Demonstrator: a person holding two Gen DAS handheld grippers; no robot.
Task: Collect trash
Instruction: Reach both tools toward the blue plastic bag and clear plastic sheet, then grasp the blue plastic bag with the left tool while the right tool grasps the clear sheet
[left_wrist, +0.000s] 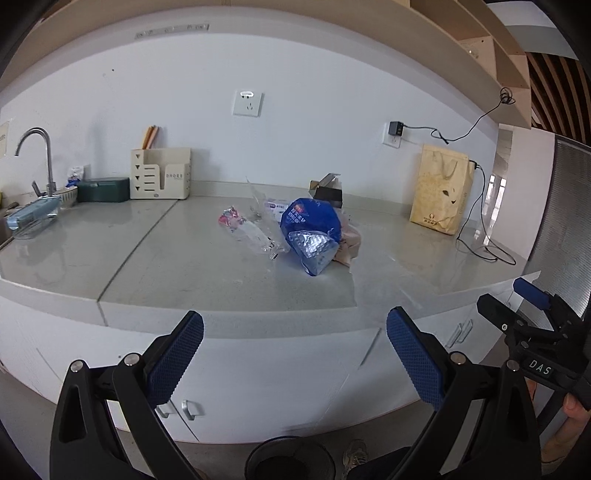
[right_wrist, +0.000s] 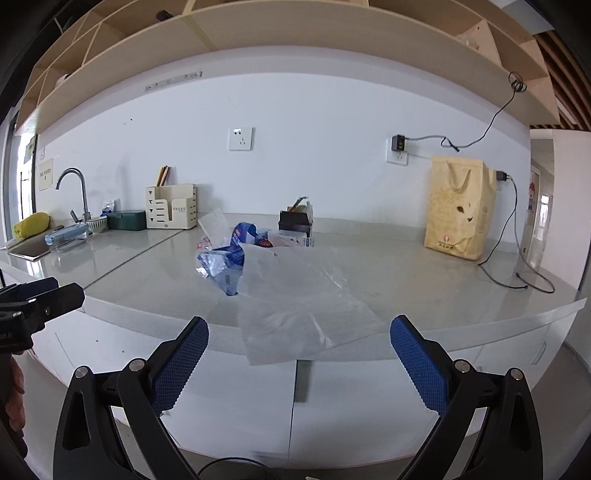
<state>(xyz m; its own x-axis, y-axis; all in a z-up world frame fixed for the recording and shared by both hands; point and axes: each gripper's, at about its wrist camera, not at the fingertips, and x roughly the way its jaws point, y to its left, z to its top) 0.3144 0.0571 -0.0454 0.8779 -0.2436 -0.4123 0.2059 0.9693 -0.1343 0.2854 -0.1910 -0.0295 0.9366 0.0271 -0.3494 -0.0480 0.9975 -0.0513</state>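
Note:
Trash lies mid-counter: a blue foil snack bag (left_wrist: 314, 232) (right_wrist: 225, 258), a clear wrapper with a pink end (left_wrist: 245, 230), a tan wrapper (left_wrist: 349, 243) behind the blue bag, and a small dark box (left_wrist: 328, 192) (right_wrist: 295, 219). A large clear plastic sheet (right_wrist: 295, 302) lies over the counter's front edge. My left gripper (left_wrist: 295, 354) is open and empty, in front of the counter edge. My right gripper (right_wrist: 299, 362) is open and empty, just short of the plastic sheet; it also shows at the right of the left wrist view (left_wrist: 517, 299).
The grey counter (left_wrist: 147, 258) has a sink and tap (left_wrist: 37, 158) at far left, a green box (left_wrist: 103, 189) and a cream organizer (left_wrist: 160, 173). A yellow paper bag (left_wrist: 443, 192) and black cable (left_wrist: 491, 251) stand at right. A dark bin (left_wrist: 290, 458) sits on the floor below.

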